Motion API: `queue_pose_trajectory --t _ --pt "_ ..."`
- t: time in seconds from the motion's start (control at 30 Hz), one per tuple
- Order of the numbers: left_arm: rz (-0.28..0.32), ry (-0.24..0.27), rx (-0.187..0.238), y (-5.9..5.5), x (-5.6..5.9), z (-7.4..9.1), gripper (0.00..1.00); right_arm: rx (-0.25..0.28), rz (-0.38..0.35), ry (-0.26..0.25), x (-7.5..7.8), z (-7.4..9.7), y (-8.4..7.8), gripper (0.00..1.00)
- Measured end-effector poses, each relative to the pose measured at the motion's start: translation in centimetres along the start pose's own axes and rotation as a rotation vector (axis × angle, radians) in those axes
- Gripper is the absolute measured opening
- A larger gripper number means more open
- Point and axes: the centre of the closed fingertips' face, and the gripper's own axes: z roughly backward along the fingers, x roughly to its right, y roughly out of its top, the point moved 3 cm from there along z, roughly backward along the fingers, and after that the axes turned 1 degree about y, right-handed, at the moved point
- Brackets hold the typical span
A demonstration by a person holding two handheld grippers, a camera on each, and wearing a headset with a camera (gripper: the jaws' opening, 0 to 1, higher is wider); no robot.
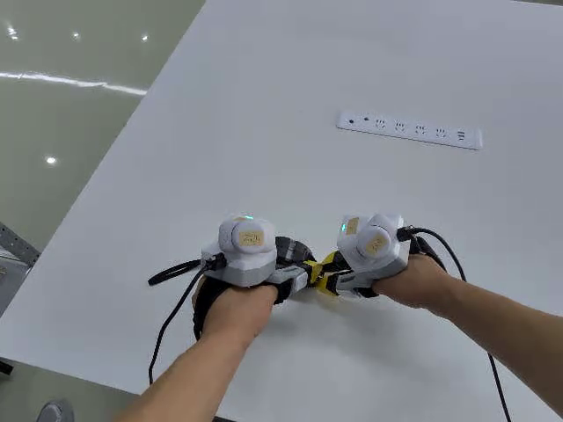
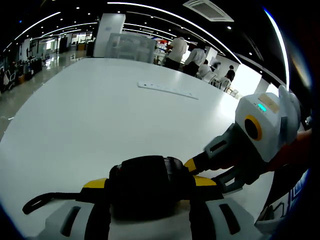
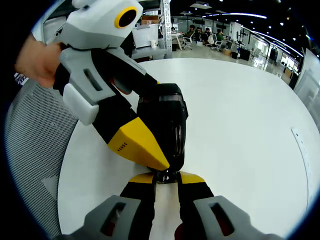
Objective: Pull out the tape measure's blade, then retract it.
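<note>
Head view: left gripper (image 1: 302,273) fingers clamp tape measure (image 1: 290,251); right gripper (image 1: 328,280) fingers pinch its mouth end; blade apparently not out yet, pull and retract remain.

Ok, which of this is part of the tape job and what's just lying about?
In the job: tape measure, left gripper shut around its body, right gripper pinching its front end.
Lying about: power strip on the white table, people beyond it.

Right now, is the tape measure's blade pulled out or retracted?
Retracted: the right gripper pinches right against the tape measure, with no blade showing between.
</note>
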Motion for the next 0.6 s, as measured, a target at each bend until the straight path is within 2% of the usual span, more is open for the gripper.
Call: queue_pose_trajectory --t 0.17,0.37,0.5,0.6 --pt "-0.053 -0.005 -0.008 0.1 0.08 -0.02 0.61 0.006 -0.019 -0.015 0.08 0.06 -0.04 0.15" --pt "-0.076 -0.013 -0.02 0.11 0.07 0.05 0.61 0.01 -0.05 -0.035 0.21 0.17 -0.05 0.18" --pt "-0.095 -0.023 -0.002 0.41 0.07 0.41 0.6 0.029 -0.113 -0.046 0.09 0.33 0.01 0.25" --pt "-0.113 -0.029 -0.006 0.35 -0.03 0.46 0.6 0.037 -0.117 -0.053 -0.07 0.5 0.0 0.26"
